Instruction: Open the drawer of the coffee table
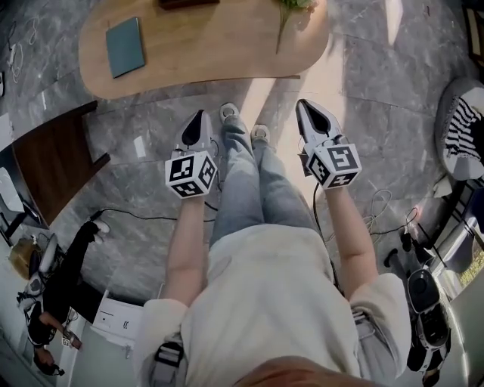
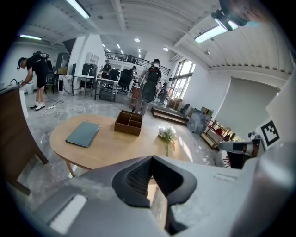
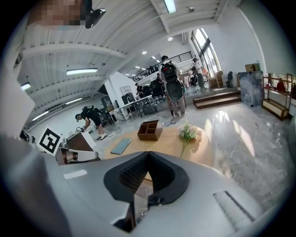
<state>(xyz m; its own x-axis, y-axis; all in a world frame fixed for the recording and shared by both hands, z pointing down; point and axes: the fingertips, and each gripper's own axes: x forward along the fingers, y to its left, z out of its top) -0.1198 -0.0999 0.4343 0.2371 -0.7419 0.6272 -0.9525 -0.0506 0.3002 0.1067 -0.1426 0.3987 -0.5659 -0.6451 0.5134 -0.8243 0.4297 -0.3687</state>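
Observation:
An oval, light wooden coffee table stands on the grey marble floor just ahead of the person's feet. On it lie a teal book, a sprig of white flowers and a brown divided box. No drawer front shows in any view. My left gripper hangs shut and empty above the floor, short of the table's near edge. My right gripper is level with it, also shut with nothing in it. Both gripper views look over the shut jaws onto the table top.
A dark wooden cabinet stands left of the table. Cables trail across the floor. A striped cushion and camera gear sit at the right, a person in black at lower left. People stand beyond the table.

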